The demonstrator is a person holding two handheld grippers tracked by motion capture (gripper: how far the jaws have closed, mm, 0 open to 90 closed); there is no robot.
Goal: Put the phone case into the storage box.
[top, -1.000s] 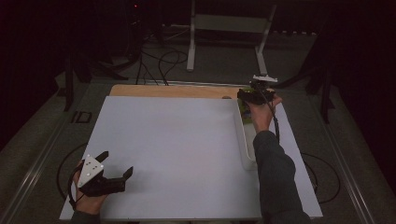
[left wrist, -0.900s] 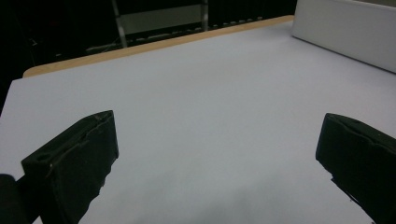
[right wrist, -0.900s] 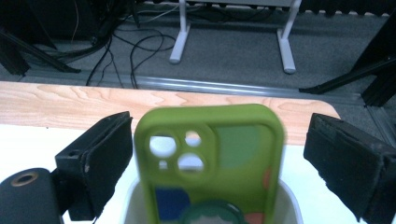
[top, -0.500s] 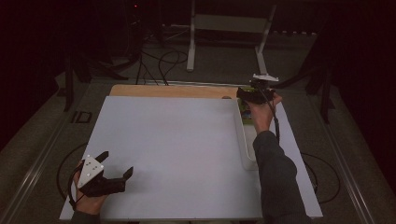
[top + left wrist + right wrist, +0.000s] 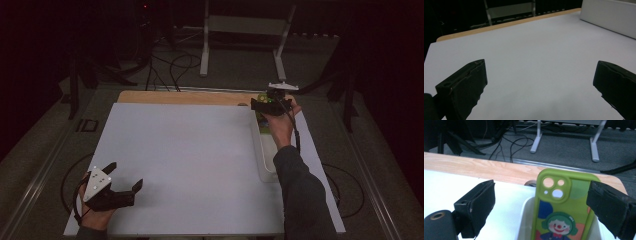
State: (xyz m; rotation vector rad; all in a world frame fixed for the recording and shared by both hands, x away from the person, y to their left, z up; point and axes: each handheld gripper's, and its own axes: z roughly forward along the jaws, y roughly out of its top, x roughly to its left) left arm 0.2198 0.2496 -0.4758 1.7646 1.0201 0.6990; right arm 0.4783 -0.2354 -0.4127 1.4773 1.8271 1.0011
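**High view: right gripper over the tray's far end, left gripper idle at the near corner**

High view: the right gripper hovers above the far end of a long white tray at the right side of the white table. A green phone case lies in that far end, just below the gripper. The left gripper rests at the near left corner, well apart from the tray.

Left gripper view: its jaws stand wide apart over bare table, holding nothing. The tray wall shows far right.

Right gripper view: the jaws are spread wide, gripping nothing. Between them the green phone case, printed with a clown, leans in the tray, camera holes uppermost.
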